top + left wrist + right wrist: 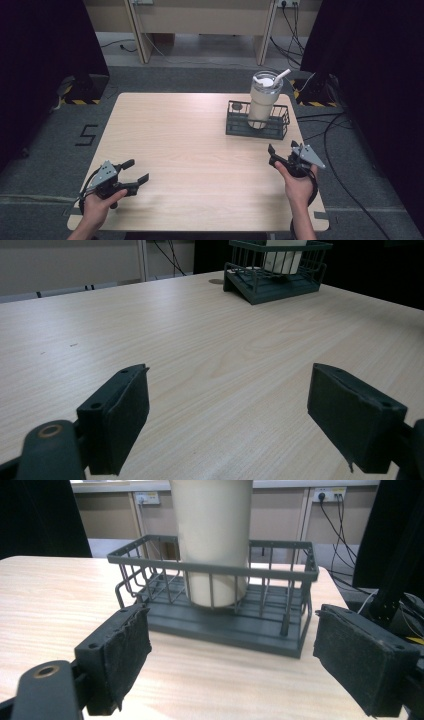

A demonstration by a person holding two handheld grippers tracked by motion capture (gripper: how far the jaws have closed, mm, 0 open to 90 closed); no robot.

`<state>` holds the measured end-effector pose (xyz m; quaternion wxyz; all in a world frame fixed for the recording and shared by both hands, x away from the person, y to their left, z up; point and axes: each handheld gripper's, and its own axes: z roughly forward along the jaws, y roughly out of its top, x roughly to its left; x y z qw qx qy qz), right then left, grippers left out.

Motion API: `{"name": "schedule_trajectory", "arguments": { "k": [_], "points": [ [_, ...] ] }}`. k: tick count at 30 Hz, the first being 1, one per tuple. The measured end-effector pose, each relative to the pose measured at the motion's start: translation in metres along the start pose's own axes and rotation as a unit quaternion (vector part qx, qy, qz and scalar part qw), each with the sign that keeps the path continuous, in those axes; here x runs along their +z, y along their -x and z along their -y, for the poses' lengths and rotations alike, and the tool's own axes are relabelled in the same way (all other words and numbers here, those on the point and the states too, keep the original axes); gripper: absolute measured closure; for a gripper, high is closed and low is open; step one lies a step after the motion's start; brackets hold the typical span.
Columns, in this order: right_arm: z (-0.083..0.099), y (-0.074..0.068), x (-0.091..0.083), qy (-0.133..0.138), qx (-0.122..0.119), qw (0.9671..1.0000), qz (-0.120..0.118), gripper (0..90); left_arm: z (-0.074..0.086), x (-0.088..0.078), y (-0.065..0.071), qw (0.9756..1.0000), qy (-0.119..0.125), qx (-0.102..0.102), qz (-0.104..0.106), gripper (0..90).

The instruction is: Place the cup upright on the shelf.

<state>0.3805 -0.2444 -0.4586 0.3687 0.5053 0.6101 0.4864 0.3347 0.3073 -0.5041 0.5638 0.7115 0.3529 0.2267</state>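
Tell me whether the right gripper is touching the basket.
Apart. In the right gripper view, the right gripper is open, and bare table lies between its fingers and the basket.

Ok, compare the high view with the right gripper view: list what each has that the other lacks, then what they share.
High view alone: the tumbler's lid and straw, the left gripper open near the table's front left corner, both of the person's hands, and the floor with a black marking.
Right gripper view alone: the right gripper's black pads up close, set wide apart and aimed at the basket.
Shared: the cream tumbler standing upright inside the dark wire basket on the wooden table.
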Motion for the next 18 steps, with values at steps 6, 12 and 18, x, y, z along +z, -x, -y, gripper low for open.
{"name": "schedule_trajectory", "arguments": {
  "k": [6, 12, 18],
  "points": [
    [0.010, -0.001, -0.012, -0.001, -0.003, 1.0000, 0.000, 15.3, 0.000, 0.001, 0.000, 1.0000, -0.001, 0.000, 0.001, 16.4],
    [0.015, -0.003, -0.017, -0.004, -0.006, 1.0000, -0.003, 15.2, 0.000, 0.001, 0.001, 1.0000, -0.002, 0.000, 0.002, 16.4],
    [0.017, -0.003, -0.018, -0.006, -0.006, 0.9999, -0.005, 15.2, 0.000, 0.001, 0.000, 1.0000, -0.002, 0.000, 0.002, 16.4]
  ]
}}
